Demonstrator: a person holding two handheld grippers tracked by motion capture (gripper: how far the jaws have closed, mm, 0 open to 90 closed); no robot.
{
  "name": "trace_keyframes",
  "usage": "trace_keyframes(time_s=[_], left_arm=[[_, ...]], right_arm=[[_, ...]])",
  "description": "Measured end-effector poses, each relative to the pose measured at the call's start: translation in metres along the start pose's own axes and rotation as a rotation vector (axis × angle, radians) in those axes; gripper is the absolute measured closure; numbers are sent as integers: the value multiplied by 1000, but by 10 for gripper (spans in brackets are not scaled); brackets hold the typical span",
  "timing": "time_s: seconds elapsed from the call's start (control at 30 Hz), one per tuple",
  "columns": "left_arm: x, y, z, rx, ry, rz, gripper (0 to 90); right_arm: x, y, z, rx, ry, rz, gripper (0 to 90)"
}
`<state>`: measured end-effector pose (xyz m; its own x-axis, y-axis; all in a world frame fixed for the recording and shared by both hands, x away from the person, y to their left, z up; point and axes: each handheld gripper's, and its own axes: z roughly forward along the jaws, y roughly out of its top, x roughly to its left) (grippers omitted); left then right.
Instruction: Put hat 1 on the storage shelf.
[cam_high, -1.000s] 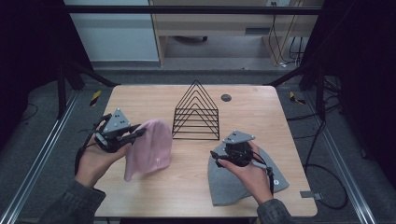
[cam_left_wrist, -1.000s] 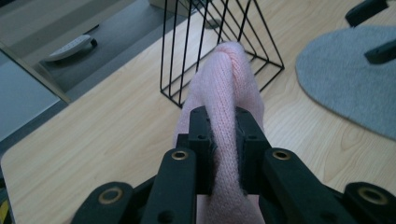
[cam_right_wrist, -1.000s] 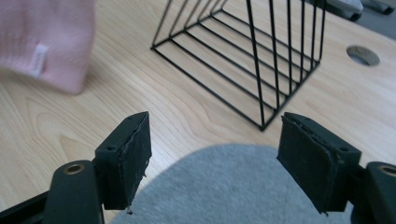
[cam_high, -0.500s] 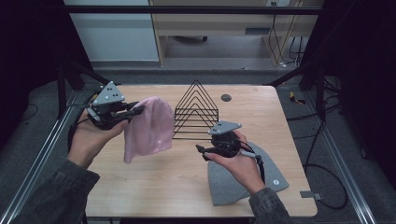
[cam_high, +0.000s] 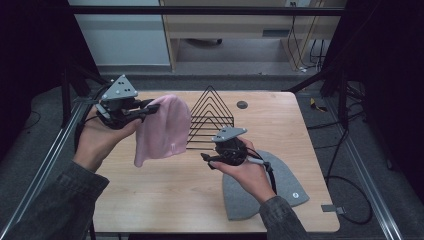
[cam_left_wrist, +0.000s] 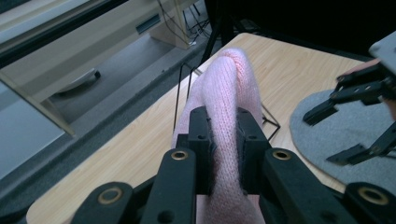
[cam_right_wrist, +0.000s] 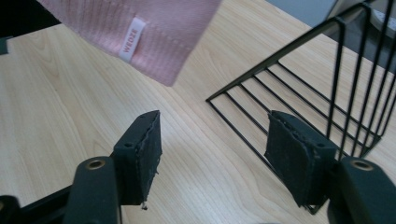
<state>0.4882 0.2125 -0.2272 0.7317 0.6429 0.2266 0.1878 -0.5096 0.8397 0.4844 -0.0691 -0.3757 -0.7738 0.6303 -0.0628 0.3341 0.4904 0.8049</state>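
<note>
We have the pink knit beanie (cam_high: 162, 131) up off the worktop (cam_high: 165, 200), hanging from the left tool (cam_high: 150, 107), whose jaws are clamped on a bunched fold of the knit near its crown, as the left gripper view (cam_left_wrist: 223, 154) makes plain. It handles as a soft, light thing: the ribbed wool droops under its own weight, the open brim end sags toward the wood, and a pinch gathers several layers at once, so we judge it will stretch and swing rather than keep any shape. It is not fragile and not slippery; the knit gives the pads plenty to bite. The best second hold looks to be the hanging brim edge by the small white label (cam_right_wrist: 129, 39), where the cloth is doubled and firm. Our right tool (cam_high: 206, 159) sits below and beside that edge, its jaws apart with nothing between them, though they have just been closing somewhat; in the right gripper view the pads (cam_right_wrist: 148, 154) frame bare wood. Just behind the beanie stands the black wire rack (cam_high: 212, 120), whose thin rods could snag the loops. A grey beanie (cam_high: 285, 185) lies flat under our right forearm.
</note>
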Motion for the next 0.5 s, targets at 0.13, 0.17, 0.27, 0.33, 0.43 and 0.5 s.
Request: trace_keyframes(time_s=[0.13, 0.17, 0.27, 0.33, 0.43, 0.5], left_arm=[[-7, 10, -1, -25, -26, 7, 794], [-8, 12, 0, -27, -32, 10, 794], [-13, 17, 2, -35, -51, 16, 794], [-18, 20, 3, -42, -61, 25, 794], [-22, 23, 5, -53, -75, 30, 794], [-24, 24, 7, -53, -80, 30, 794]], right_arm=[[3, 4, 3, -1, 21, -12, 398], [3, 5, 4, -3, 23, -15, 403], [3, 8, 7, -2, 38, -13, 407], [2, 10, 8, -5, 48, -8, 408], [1, 12, 11, -4, 65, -3, 419], [1, 13, 12, -3, 70, -7, 475]])
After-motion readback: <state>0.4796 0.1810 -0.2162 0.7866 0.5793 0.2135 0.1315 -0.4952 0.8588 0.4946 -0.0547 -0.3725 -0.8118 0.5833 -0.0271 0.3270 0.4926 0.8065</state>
